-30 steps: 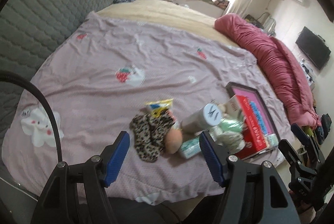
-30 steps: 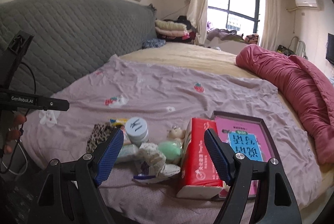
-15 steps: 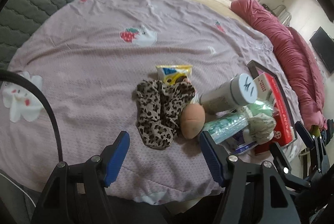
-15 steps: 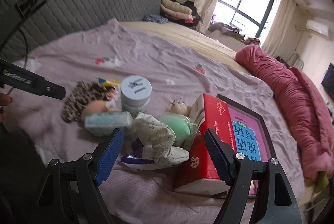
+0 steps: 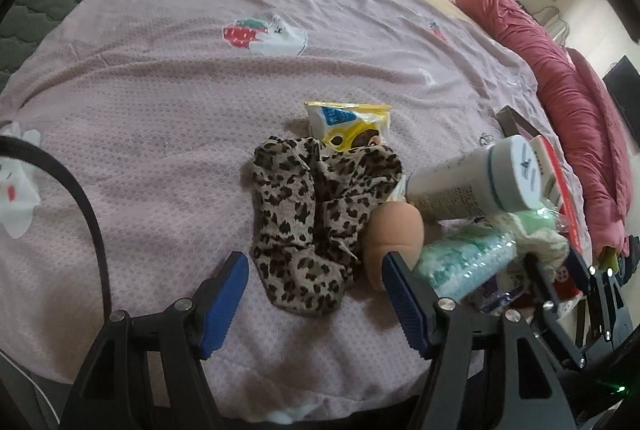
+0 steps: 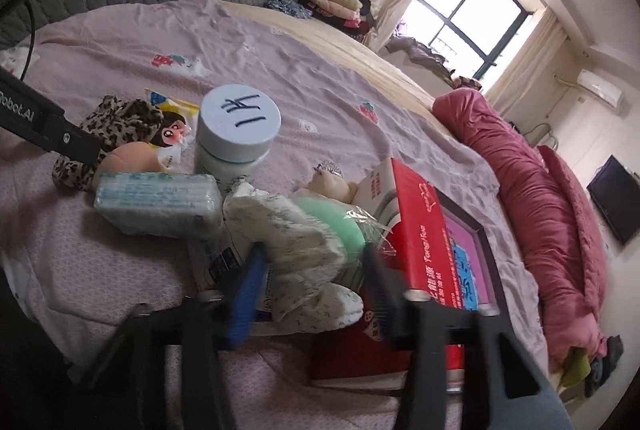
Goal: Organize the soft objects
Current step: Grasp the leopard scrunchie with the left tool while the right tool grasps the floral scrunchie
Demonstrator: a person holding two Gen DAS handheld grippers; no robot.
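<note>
Leopard-print cloth (image 5: 316, 222) lies crumpled on the pink bedspread (image 5: 160, 77), at the left end of a cluster of small things near the bed's front edge. In the left wrist view its long axis runs from the near edge of the bed away toward the headboard side, with the narrower end closest to the camera. The left tongs (image 5: 314, 294) hang just above that near end, blue pads wide apart and holding nothing.

Just beside the cloth on its right sits a peach-coloured soft ball (image 5: 394, 234), touching it. Behind the cloth lies a yellow snack packet (image 5: 348, 119). A white bottle with a pale blue cap (image 5: 476, 185) stands next to the ball, and in front of it lies a green-and-white tissue pack (image 5: 464, 262) with its long axis running left to right.

The right wrist view shows what the left view largely hides: a cream patterned cloth bundle (image 6: 292, 242) directly between the pads of the right tongs (image 6: 312, 282), a small teddy bear (image 6: 332, 185) with a mint green soft item (image 6: 336, 226) under it, a red tissue box (image 6: 420, 230) standing on edge, and a framed pink board (image 6: 468, 250) behind it. The right tongs are open around the cream bundle; motion blur leaves it unclear whether the pads touch it. A rolled red quilt (image 6: 536, 189) lies along the bed's far right side.
</note>
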